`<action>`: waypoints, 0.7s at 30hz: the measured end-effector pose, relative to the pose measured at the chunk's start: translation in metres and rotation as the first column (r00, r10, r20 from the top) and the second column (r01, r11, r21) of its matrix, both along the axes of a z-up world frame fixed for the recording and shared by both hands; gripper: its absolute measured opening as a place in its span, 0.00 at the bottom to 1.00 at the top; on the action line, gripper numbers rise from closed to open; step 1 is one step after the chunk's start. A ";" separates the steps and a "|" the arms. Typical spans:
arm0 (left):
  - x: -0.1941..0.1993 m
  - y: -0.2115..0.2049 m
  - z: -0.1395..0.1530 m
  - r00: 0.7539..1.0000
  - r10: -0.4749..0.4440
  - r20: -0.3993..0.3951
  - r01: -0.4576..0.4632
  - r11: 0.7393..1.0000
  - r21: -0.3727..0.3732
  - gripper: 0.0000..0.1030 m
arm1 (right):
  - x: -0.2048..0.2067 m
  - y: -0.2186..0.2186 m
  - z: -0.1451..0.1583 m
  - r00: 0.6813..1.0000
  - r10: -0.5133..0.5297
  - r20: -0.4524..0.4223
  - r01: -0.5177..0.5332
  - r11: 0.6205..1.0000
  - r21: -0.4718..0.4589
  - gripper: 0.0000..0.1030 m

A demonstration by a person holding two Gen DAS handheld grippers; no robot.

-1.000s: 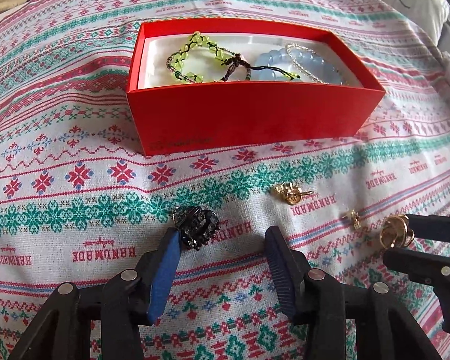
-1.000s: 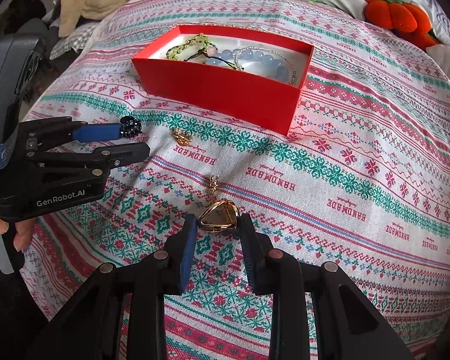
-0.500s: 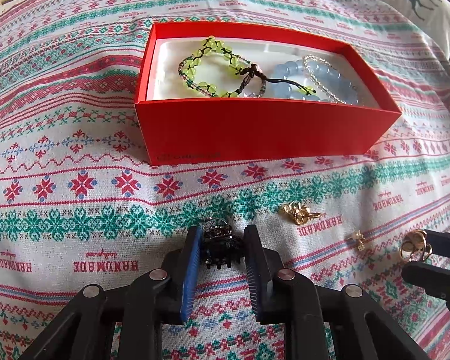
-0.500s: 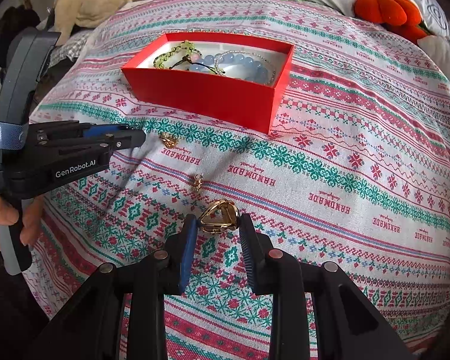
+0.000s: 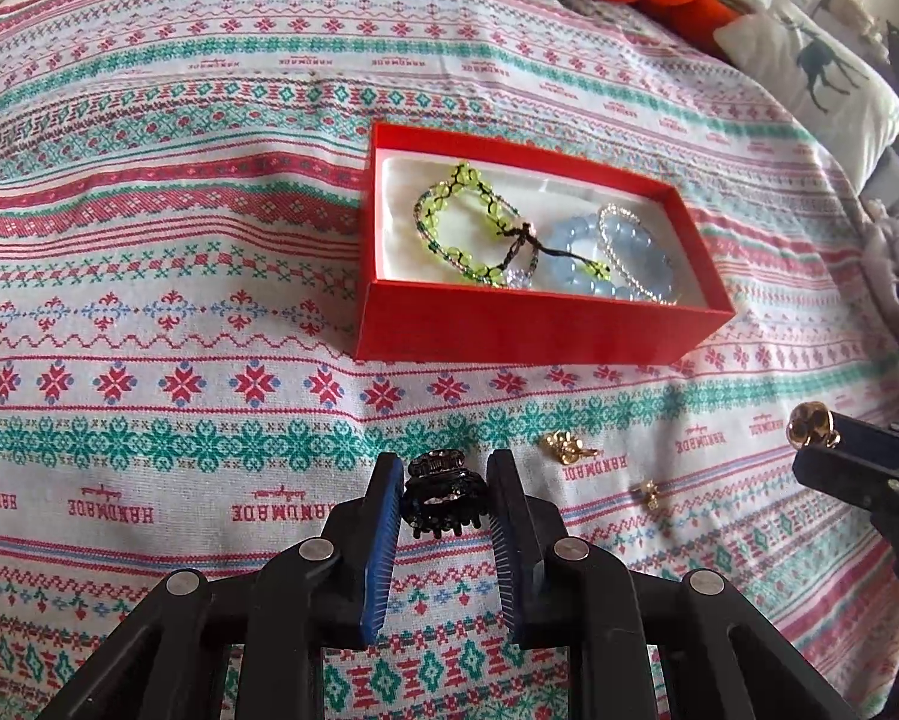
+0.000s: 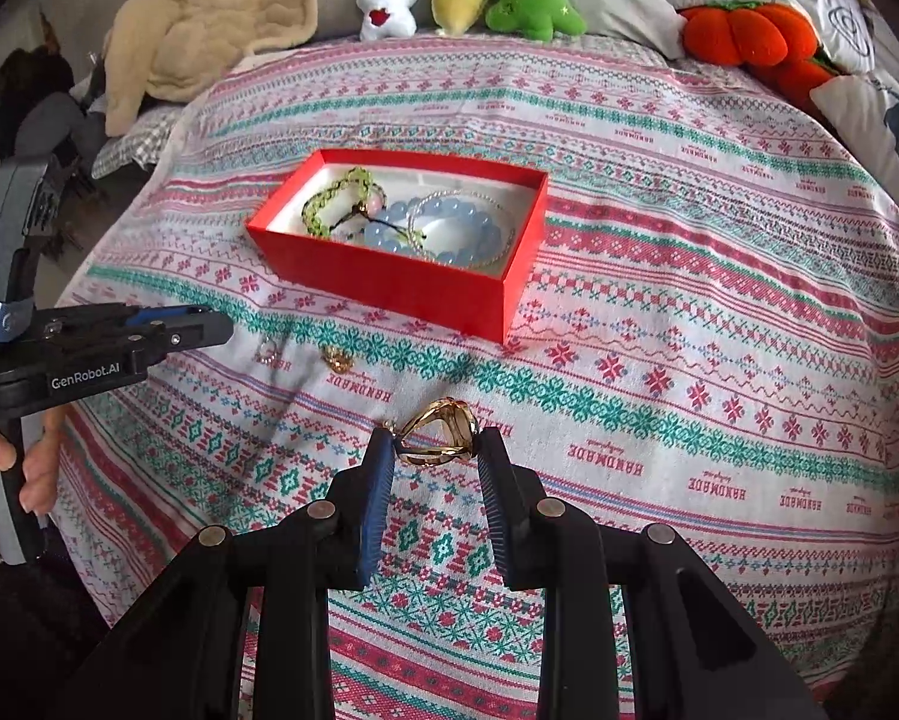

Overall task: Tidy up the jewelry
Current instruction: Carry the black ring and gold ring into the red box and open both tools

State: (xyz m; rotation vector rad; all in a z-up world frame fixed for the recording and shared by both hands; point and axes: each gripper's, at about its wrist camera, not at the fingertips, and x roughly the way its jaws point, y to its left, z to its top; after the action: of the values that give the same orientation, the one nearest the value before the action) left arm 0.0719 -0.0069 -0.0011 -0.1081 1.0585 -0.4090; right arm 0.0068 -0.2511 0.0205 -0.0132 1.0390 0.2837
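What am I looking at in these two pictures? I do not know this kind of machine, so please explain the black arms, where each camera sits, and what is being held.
There is no robot. A person holds two handheld grippers, one in each hand, and each carries a camera looking along its two fingers. In the left camera's picture, the left gripper pinches a small black hair claw. In the right camera's picture, the right gripper pinches a gold ring-shaped piece; the person's hand shows at the left edge. Both look lifted off a patterned cloth. On it stands an open red box with beaded bracelets inside. Two small gold pieces lie loose on the cloth.
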 end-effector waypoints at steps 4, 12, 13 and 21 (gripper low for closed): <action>-0.003 0.008 0.012 1.000 0.007 0.006 -0.007 0.999 -0.036 0.22 | 0.006 -0.009 0.009 0.999 -0.038 -0.003 0.039 0.999 0.026 0.30; 0.000 0.007 0.029 1.000 0.007 0.027 -0.006 0.999 -0.053 0.22 | 0.015 -0.012 0.012 0.996 -0.080 -0.039 0.082 0.995 0.064 0.30; 0.002 0.005 0.031 1.000 0.007 0.030 -0.005 0.999 -0.053 0.22 | 0.017 -0.011 0.013 0.996 -0.082 -0.040 0.084 0.994 0.069 0.30; 0.017 -0.013 0.037 0.997 0.000 0.072 0.006 0.997 -0.080 0.22 | 0.039 0.004 0.024 0.996 -0.090 -0.027 0.093 0.988 0.121 0.30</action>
State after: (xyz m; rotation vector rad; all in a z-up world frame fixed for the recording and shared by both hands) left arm 0.0888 -0.0204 0.0361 -0.1623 0.9714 -0.4552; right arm 0.0462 -0.2475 0.0441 0.1475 1.0393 0.2638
